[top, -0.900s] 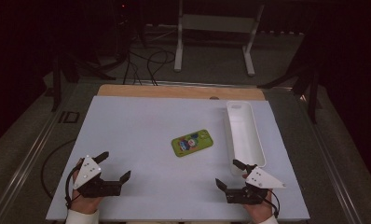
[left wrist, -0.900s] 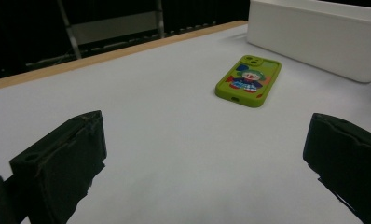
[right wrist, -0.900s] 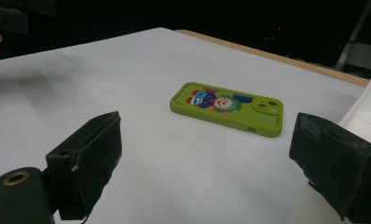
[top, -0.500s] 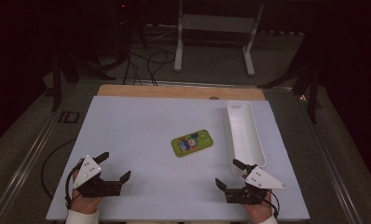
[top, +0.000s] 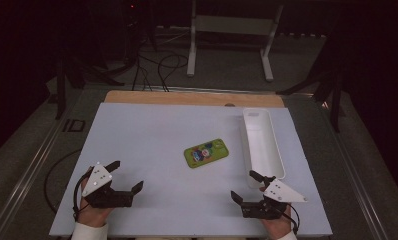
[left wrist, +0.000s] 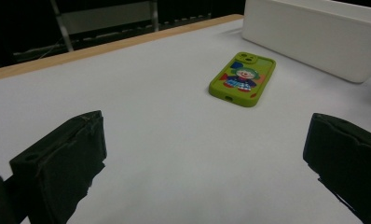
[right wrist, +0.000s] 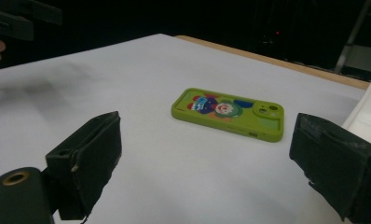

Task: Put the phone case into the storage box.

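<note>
A green phone case (top: 206, 152) with a cartoon clown picture lies face down, flat on the white tabletop (top: 152, 135), near its middle. It shows ahead in the left gripper view (left wrist: 243, 78) and in the right gripper view (right wrist: 229, 113). My left gripper (top: 126, 176) rests at the front left of the table, jaws wide open with nothing between them (left wrist: 207, 154). My right gripper (top: 245, 186) sits at the front right, also open and empty (right wrist: 207, 158). Both are well short of the case.
A long white tray (top: 261, 142) stands just right of the phone case, its near end close to my right gripper. A wooden strip (top: 187, 98) edges the table's far side. Beyond it are a dark floor, cables and a metal stand (top: 232, 30).
</note>
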`<state>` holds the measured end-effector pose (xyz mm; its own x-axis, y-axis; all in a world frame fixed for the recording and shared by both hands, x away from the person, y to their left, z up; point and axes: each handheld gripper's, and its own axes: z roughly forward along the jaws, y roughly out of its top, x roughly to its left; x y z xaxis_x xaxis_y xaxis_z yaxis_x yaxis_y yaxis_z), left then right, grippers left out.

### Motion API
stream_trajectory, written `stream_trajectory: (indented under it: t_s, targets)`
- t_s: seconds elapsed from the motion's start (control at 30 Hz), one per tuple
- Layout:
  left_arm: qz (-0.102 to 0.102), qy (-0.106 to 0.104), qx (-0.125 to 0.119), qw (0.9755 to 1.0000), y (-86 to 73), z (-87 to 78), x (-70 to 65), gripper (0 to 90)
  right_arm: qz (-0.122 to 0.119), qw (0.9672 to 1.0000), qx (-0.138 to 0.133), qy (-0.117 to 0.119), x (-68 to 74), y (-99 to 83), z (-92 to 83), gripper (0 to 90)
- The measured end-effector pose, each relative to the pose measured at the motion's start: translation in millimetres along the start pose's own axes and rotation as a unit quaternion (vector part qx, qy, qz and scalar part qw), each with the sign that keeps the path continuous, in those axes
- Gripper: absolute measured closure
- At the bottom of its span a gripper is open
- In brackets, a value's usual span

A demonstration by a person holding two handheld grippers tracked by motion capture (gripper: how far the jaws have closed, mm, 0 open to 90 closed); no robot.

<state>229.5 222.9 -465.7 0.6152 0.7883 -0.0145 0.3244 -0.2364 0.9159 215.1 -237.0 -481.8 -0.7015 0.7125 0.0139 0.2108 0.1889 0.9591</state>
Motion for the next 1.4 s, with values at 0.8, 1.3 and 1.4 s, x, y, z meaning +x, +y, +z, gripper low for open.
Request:
stream_trajectory:
  t_s: [0.8, 1.3, 1.4]
  targets:
    - [0.027, -0.017, 0.04, 0.9987, 30.2, 27.9, -6.1, 0.0, 0.013, 0.9999, -0.008, 0.0, -0.7, -0.6, -1.0, 8.9]
    - [0.021, -0.037, 0.045, 0.9981, 44.1, 42.7, -3.9, 0.0, 0.015, 0.9999, -0.008, -0.002, -1.9, -1.5, -0.5, 8.9]
    - [0.022, -0.04, 0.047, 0.9979, 47.2, 47.2, -4.6, 0.0, 0.016, 0.9998, -0.009, -0.002, -1.7, -1.3, -0.6, 8.9]
